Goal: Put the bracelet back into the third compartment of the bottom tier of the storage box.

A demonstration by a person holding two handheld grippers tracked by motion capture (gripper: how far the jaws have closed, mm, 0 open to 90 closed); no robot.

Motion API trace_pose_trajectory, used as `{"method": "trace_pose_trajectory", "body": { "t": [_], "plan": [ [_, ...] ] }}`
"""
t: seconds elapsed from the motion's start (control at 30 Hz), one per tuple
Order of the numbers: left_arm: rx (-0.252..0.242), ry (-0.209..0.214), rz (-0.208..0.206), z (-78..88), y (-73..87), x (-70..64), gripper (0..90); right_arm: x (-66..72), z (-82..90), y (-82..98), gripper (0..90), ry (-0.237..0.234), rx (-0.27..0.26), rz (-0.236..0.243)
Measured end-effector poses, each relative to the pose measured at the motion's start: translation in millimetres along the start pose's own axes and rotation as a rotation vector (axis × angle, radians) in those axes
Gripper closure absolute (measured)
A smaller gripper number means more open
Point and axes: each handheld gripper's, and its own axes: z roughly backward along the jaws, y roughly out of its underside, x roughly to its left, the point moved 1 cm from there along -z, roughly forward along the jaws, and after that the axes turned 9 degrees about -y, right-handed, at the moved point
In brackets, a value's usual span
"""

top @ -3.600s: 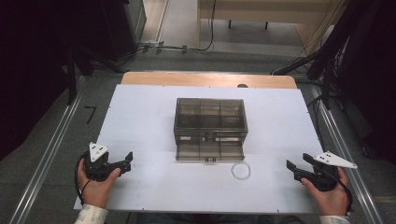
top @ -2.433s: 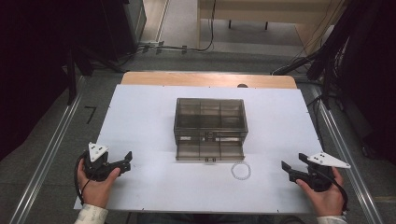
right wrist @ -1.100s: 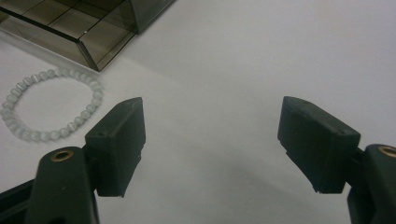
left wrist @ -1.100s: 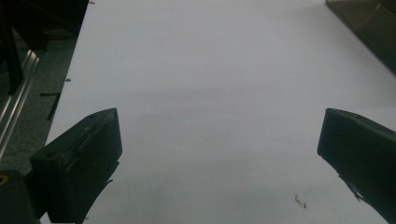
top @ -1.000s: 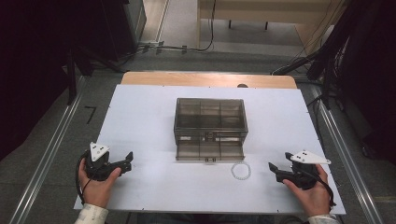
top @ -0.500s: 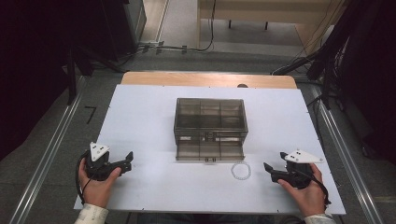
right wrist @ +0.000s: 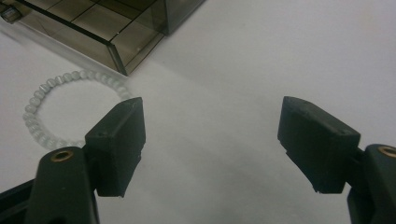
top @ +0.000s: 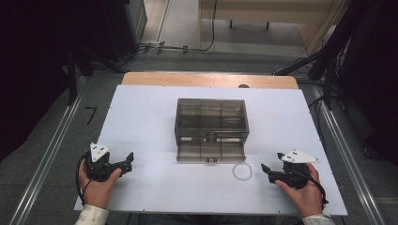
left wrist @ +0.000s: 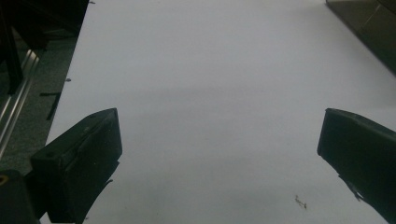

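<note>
**Right hand-held gripper closes in on the bracelet**

Over the last few seconds the right hand-held gripper (top: 265,169) has slid leftward across the counter (top: 141,117), from the far right edge to just beside the bead bracelet (top: 242,171). Its jaws stand wide, holding nothing; in its own view the bracelet (right wrist: 65,109) lies just past the left jaw. The bracelet rests in front of the box's (top: 211,117) open drawer (top: 210,152). The left hand-held gripper (top: 127,159) has not moved, jaws wide. A pick-up looks imminent.

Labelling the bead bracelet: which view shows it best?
Right gripper view: the bead bracelet is close, single beads visible, though one jaw covers part. High view shows the whole ring, tiny, before the open drawer.
</note>
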Motion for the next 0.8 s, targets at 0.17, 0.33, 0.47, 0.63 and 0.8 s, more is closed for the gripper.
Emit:
{"method": "trace_pose_trajectory", "body": {
  "t": [0.17, 0.33, 0.47, 0.63, 0.8],
  "plan": [
    [0.001, -0.001, 0.002, 0.2, -0.1, 0.3, 0.0, 5.3, -4.8, -3.1, 22.0, -0.014, 0.004, 0.013],
    [0.001, 0.002, 0.004, 0.0, 0.0, 0.6, 0.0, 9.3, -8.9, -5.2, 22.1, -0.02, 0.013, 0.019],
    [0.002, 0.003, 0.004, 0.1, 0.0, 0.7, 0.0, 13.1, -12.7, -7.0, 22.1, -0.028, 0.02, 0.027],
    [0.002, 0.003, 0.005, 0.0, 0.0, 0.7, 0.0, 17.1, -17.5, -8.6, 22.2, -0.035, 0.028, 0.029],
    [0.003, 0.004, 0.005, 0.0, 0.0, 0.8, 0.0, 22.4, -22.9, -10.9, 22.3, -0.047, 0.039, 0.04]
  ]
}}
